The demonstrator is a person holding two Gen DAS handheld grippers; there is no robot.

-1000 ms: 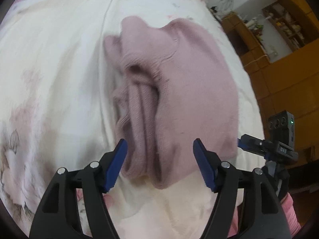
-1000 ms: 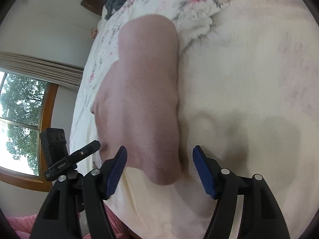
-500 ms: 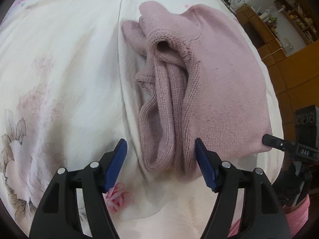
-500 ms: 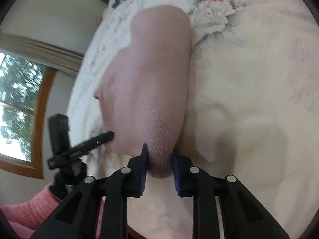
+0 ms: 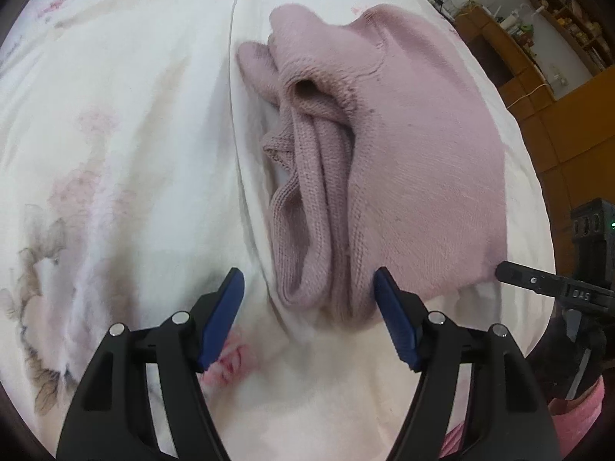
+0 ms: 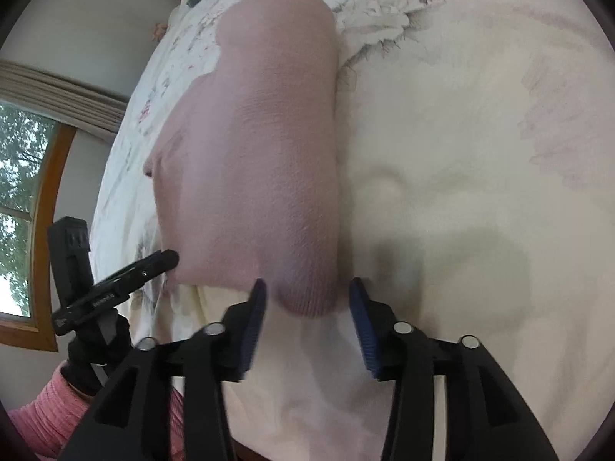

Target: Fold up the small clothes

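**Folded pink knit lay on the bed, both tools open at its near edge**

The largest thing in view was the bed, covered by a cream sheet printed with faded pink and grey flowers, which filled most of both wrist views; a seam ran up it just left of the garment in the left wrist view. In the right wrist view the same cream floral sheet spread to the right, with soft dents pressed into it near the tool.

On the sheet lay the dusty-pink knitted garment, folded into a compact block. Its smooth folded face lay to the right, and its ribbed edges were bunched in rolls along the left side. In the right wrist view the garment appeared as a long smooth rectangle running away from the camera.

The left tool, black with blue pads, stood wide open, its two fingers flanking the near end of the ribbed rolls and gripping nothing. The right tool was likewise open, its blue pads set either side of the garment's near right corner, without closing on it.

A pink ribbed sleeve showed at the lower left of the right wrist view.
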